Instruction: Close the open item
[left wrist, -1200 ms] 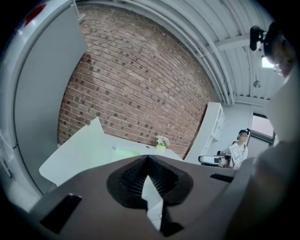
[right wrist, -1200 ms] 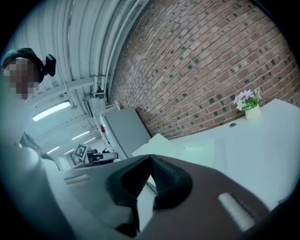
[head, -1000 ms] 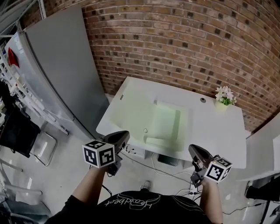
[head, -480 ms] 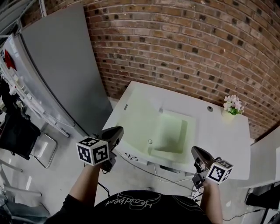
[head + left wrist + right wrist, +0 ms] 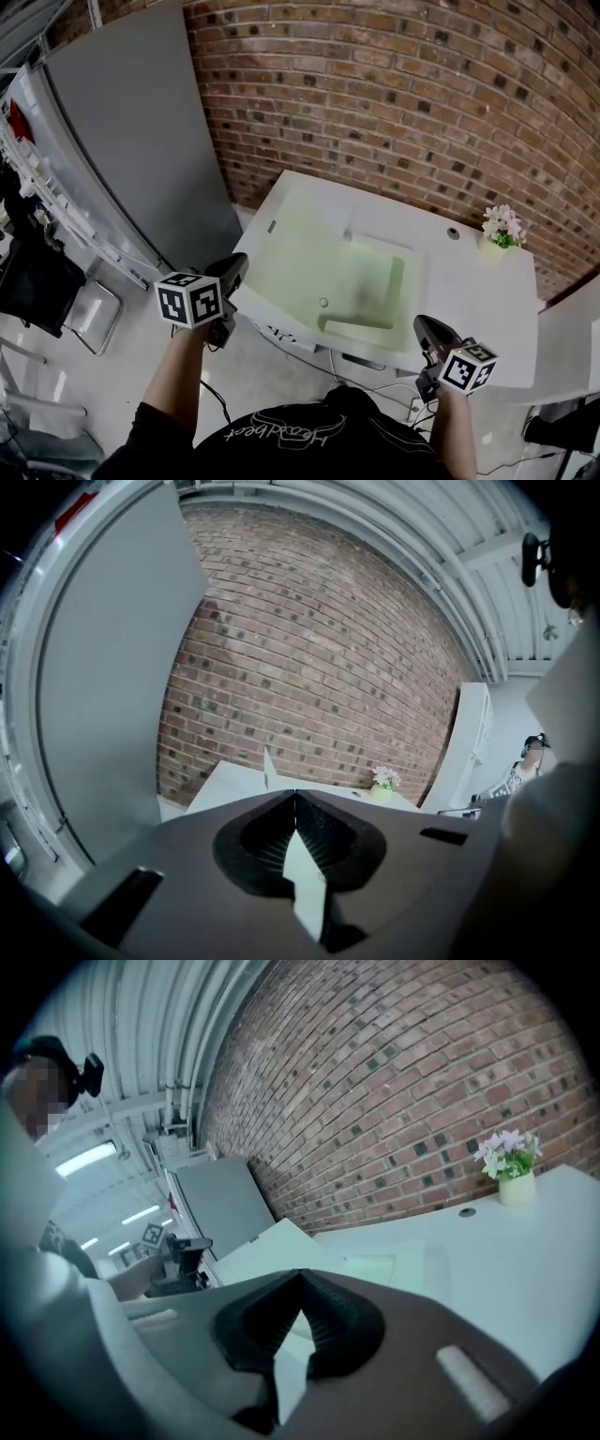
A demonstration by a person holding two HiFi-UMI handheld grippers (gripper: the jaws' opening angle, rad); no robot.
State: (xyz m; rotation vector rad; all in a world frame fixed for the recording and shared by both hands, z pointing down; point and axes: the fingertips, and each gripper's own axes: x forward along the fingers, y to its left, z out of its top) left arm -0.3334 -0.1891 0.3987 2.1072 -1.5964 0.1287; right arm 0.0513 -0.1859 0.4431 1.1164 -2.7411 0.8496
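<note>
Brick wall (image 5: 394, 112) fills the background, and the white desk (image 5: 487, 291) stands against it at your 12 o'clock. The open item is the desk's lid (image 5: 291, 262). It is raised and tilted at the left side of the greenish recess (image 5: 370, 286), approx. 11 o'clock from you.

Both tools are empty. The left gripper (image 5: 240, 262) has its jaws pressed together with nothing between them, and so does the right gripper (image 5: 419, 324). The left one hangs just beside the lid's near-left edge. The right one is well apart, at 5 o'clock from the recess.

The lid looks like a flat, stiff panel, prob. not heavy, but smooth and a bit slippery for hard jaws. I think you don't need to pinch it. Push with the left gripper on the outer face near the free upper edge, far from the hinge line, so it turns easily. Once past balance it may drop by itself — lower it slowly, and keep the right gripper out of the recess.

Room: the grey cabinet (image 5: 131, 141) is at 10 o'clock, near your left elbow side, so the swing there is limited. The flower pot (image 5: 502, 230) at 2 o'clock is well away from the lid's path. Cables (image 5: 375, 370) lie on the floor under the desk — mind your feet.
</note>
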